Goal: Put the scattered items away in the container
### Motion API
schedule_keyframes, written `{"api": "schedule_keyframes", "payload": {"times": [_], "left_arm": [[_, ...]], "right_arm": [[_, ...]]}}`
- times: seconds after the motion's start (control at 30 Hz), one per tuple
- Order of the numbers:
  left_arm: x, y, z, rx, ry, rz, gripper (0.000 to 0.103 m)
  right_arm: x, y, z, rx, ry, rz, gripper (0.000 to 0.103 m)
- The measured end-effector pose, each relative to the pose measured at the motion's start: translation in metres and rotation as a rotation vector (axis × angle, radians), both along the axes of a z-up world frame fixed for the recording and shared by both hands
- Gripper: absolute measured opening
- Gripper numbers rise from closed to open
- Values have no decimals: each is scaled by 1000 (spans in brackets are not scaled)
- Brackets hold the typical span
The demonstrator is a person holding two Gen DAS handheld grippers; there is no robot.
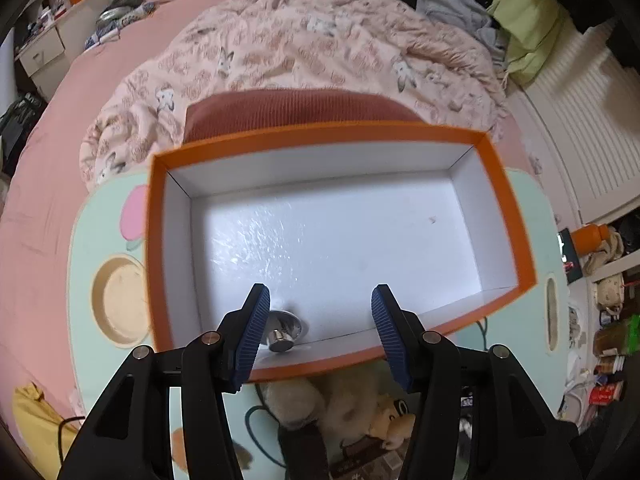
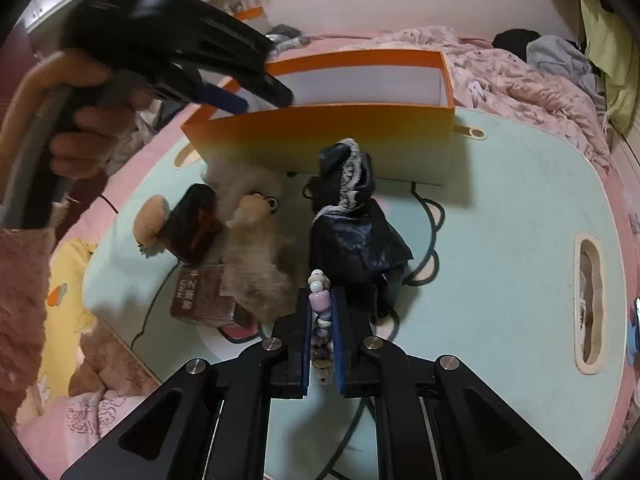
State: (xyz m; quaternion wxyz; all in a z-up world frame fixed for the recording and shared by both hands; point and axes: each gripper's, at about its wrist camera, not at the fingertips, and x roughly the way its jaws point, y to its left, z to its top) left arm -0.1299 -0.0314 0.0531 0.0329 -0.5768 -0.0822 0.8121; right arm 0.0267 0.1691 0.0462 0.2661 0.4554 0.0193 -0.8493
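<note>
The orange box [image 1: 328, 136] with a white inside stands on the light teal table [image 2: 500, 220]. My left gripper [image 1: 320, 292] hovers open over its near side with nothing between the fingers. A shiny metal knob [image 1: 286, 332] lies in the box's near left corner, beside the left finger. My right gripper [image 2: 322, 296] is shut on a bracelet of purple and white beads [image 2: 320, 304], in front of the box [image 2: 320, 140]. A plush toy [image 2: 256, 248], a dark hair claw [image 2: 196, 228], a small brown box [image 2: 204, 296] and a dark blue bag [image 2: 356, 228] lie scattered on the table.
The table sits on a pink bed with a crumpled pink quilt [image 1: 300, 40] behind the box. It has a round cup hole [image 1: 118, 300] at its left and a slot handle [image 2: 590, 300] at its right. A hand [image 2: 88, 136] holds the left gripper [image 2: 260, 100].
</note>
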Motion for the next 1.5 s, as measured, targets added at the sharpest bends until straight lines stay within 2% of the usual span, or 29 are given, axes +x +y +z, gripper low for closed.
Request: {"api": "schedule_keyframes", "payload": {"times": [0.17,0.43,0.6,0.73,0.8,0.83,0.87,0.93,1.13,1.27,1.5], "left_arm": [[-1,0,-10,-18,-25,21,54],[-7,-12,-7,-67,-52,77,54],[-14,-22,-11,-105,-129,125,54],[-23,-18,-29,-116,-247,81,54],[-26,-13,-42,-191,-306,59,46],[-26,-10,-43,-218,-306,53,38],[-26,-8,-42,-203,-302,39,31],[-25,-7,-40,-190,-312,31,31],[-20,-5,-33,-205,-269,9,31],[-15,-3,-19,-198,-206,-7,31],[38,8,57,-155,74,-91,31]], "right_arm": [[3,0,4,-14,14,8,10],[7,1,5,-29,22,5,10],[8,3,5,-37,26,5,10],[8,6,6,-51,27,-1,12],[8,8,6,-58,28,-6,14],[8,9,7,-60,30,-9,15],[8,10,7,-63,32,-12,16],[9,13,9,-72,39,-15,17],[10,16,11,-81,48,-26,19],[10,17,11,-83,48,-24,19],[12,19,15,-108,72,-39,21]]}}
